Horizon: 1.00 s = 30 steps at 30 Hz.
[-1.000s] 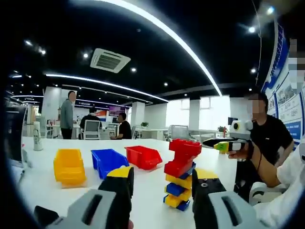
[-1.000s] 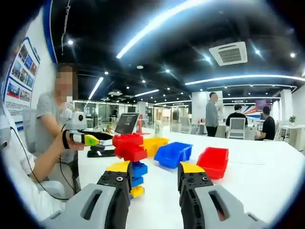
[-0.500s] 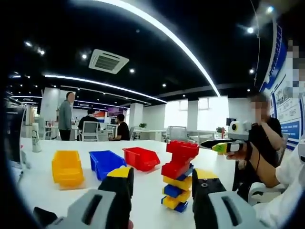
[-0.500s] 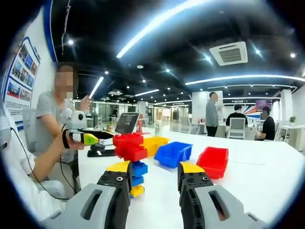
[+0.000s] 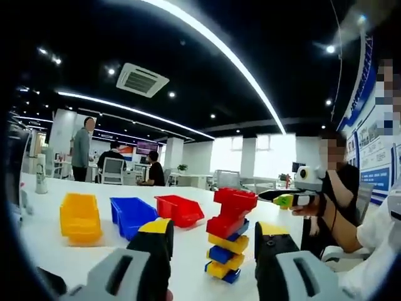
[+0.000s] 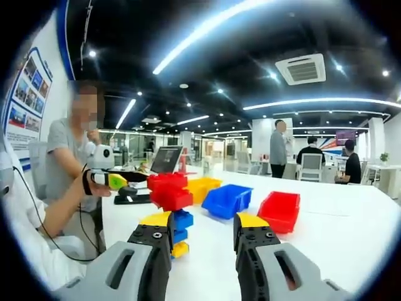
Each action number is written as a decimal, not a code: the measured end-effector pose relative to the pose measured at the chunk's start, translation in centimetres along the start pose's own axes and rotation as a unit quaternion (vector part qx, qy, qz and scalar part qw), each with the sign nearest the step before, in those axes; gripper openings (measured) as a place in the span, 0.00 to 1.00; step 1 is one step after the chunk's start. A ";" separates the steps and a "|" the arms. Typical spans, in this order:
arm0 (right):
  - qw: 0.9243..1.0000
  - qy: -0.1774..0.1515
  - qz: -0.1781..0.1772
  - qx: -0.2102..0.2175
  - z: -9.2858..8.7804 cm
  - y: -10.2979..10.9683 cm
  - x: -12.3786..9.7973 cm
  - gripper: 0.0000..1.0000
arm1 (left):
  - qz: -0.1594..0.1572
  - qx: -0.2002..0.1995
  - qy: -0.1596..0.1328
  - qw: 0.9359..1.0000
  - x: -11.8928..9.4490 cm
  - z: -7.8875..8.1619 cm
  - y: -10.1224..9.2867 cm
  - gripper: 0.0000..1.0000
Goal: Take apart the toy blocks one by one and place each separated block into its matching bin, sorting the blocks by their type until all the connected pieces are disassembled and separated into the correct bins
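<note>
A crooked stack of toy blocks (image 5: 227, 241), red on top with yellow and blue below, stands on the white table (image 5: 188, 251). My left gripper (image 5: 214, 229) is open in front of it, apart from it. To the stack's left sit a yellow bin (image 5: 79, 216), a blue bin (image 5: 131, 214) and a red bin (image 5: 178, 208). In the right gripper view the stack (image 6: 170, 194) rises behind my left jaw, and my right gripper (image 6: 203, 221) is open with nothing in it. The yellow bin (image 6: 202, 188), blue bin (image 6: 227, 200) and red bin (image 6: 282, 210) lie beyond.
A laptop (image 6: 166, 162) and a black item (image 6: 128, 194) rest on the table behind the stack. A bottle (image 5: 41, 174) stands far left. People sit and stand at desks in the background. One person (image 5: 335, 188) is close at the table's right side.
The left gripper's camera has shifted a little, so the bins and stack sit slightly further left in its view. The right gripper view is almost unchanged. Both grippers stay open.
</note>
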State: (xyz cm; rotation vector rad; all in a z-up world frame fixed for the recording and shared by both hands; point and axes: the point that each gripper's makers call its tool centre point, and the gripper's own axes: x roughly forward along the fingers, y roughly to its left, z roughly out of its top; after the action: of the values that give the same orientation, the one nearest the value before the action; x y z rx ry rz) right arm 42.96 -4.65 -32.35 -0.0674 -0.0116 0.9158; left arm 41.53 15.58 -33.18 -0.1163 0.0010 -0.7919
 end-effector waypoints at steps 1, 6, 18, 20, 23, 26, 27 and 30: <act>1.000 -0.001 -0.001 0.000 0.0 0.0 0.0 0.39 | -0.001 0.000 0.000 1.000 0.0 0.0 -0.1 0.53; 1.000 -0.001 -0.001 0.000 0.1 -0.1 -0.1 0.39 | -0.008 0.000 -0.006 1.000 -0.1 0.4 -0.3 0.54; 1.000 0.005 0.006 -0.002 0.0 0.8 0.4 0.40 | -0.056 0.006 0.024 0.998 4.1 -2.1 -0.1 0.55; 1.000 0.001 0.007 0.001 0.3 0.8 0.5 0.39 | -0.065 0.016 0.034 0.997 5.0 -2.6 -0.2 0.57; 1.000 0.000 0.010 0.002 0.6 1.3 0.9 0.40 | -0.094 0.019 0.035 0.995 6.3 -2.7 -1.2 0.58; 1.000 0.006 0.019 -0.003 0.9 2.2 1.7 0.40 | -0.115 0.022 0.044 0.992 7.9 -3.2 -1.8 0.59; 1.000 0.006 0.023 -0.004 1.1 2.6 1.9 0.40 | -0.117 0.021 0.046 0.992 8.4 -3.4 -1.9 0.59; 0.999 0.002 0.036 -0.003 1.8 4.0 2.8 0.40 | -0.125 0.010 0.046 0.991 9.5 -3.7 -2.0 0.59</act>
State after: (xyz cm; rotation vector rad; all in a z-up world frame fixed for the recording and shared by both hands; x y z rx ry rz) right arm 41.45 0.04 -30.85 -0.0751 -0.0082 0.9875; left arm 46.58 7.04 -36.19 -0.0603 0.0674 -1.0473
